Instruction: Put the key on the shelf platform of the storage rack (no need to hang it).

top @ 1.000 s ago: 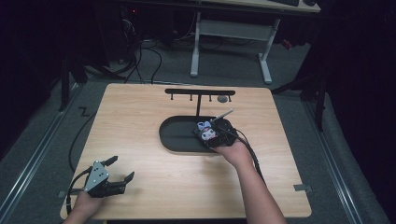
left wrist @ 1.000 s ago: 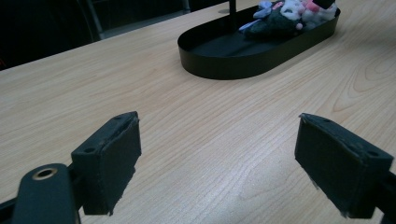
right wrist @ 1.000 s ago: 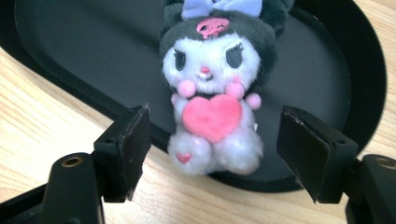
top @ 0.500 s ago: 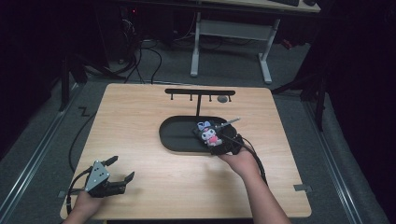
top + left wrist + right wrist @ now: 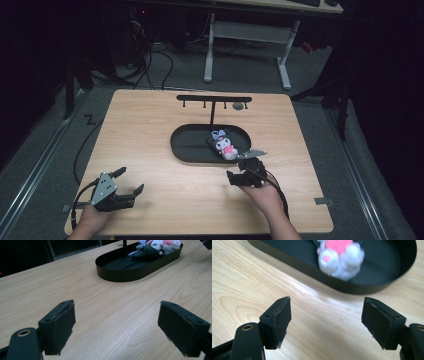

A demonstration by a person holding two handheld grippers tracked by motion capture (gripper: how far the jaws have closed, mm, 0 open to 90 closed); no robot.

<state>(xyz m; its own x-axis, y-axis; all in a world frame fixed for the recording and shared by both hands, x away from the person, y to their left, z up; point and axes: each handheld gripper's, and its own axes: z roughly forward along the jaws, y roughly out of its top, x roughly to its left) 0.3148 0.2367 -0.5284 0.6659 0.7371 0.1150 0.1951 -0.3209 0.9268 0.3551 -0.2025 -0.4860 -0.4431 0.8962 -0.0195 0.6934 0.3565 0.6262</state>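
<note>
Near the table's front edge, the left gripper (image 5: 131, 183) is resting with jaws spread, empty. Further in, the right gripper (image 5: 239, 173) is hovering released just short of the black oval tray (image 5: 190, 145), where a plush toy (image 5: 225, 143) is lying at its right end.

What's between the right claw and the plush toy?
Bare wood, then the black tray's rim; the right gripper view shows it between the right claw and plush toy.
</note>
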